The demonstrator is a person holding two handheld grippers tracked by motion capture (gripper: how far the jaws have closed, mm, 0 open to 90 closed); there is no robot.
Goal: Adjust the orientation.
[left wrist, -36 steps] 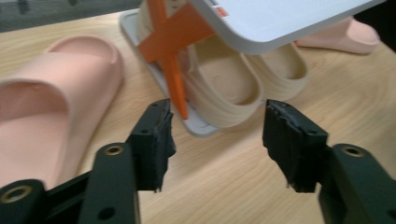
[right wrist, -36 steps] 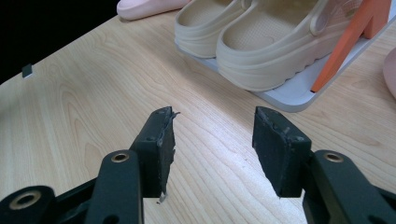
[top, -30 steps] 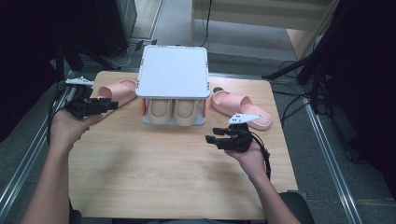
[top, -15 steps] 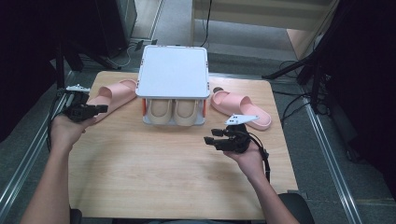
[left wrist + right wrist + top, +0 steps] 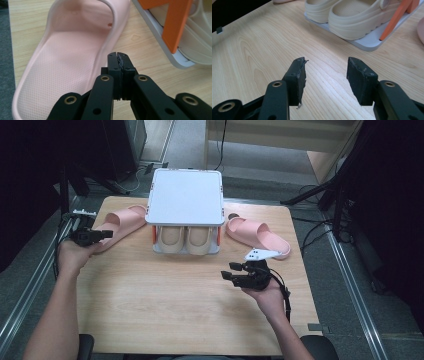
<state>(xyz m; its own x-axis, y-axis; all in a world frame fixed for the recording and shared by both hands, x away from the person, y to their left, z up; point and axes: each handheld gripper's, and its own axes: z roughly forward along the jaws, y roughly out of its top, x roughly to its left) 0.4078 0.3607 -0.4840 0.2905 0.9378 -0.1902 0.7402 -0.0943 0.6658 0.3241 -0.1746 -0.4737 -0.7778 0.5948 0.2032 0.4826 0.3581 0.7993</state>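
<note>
A white two-tier shoe rack (image 5: 186, 195) stands at the back middle of the wooden table (image 5: 165, 310), with a pair of cream clogs (image 5: 186, 240) on its lower shelf. One pink slipper (image 5: 122, 222) lies left of the rack and another pink slipper (image 5: 257, 235) lies to its right. My left gripper (image 5: 102, 234) hangs low at the left slipper's heel end. In the left gripper view its jaws (image 5: 118, 58) are shut with nothing between them, just over the slipper's (image 5: 67, 50) rim. My right gripper (image 5: 325, 72) is open and empty above bare wood, pointing at the clogs (image 5: 352, 15).
The rack's orange leg (image 5: 177, 22) and white base (image 5: 160, 37) lie just right of the left jaws. The rack base (image 5: 367, 41) sits a short way ahead of the right jaws. Dark stands and cables surround the table, and a metal rail (image 5: 30, 285) runs along its left side.
My left hand has sunk toward the table and drawn slightly toward the near left beside the left slipper. The right hand has stayed in place.
</note>
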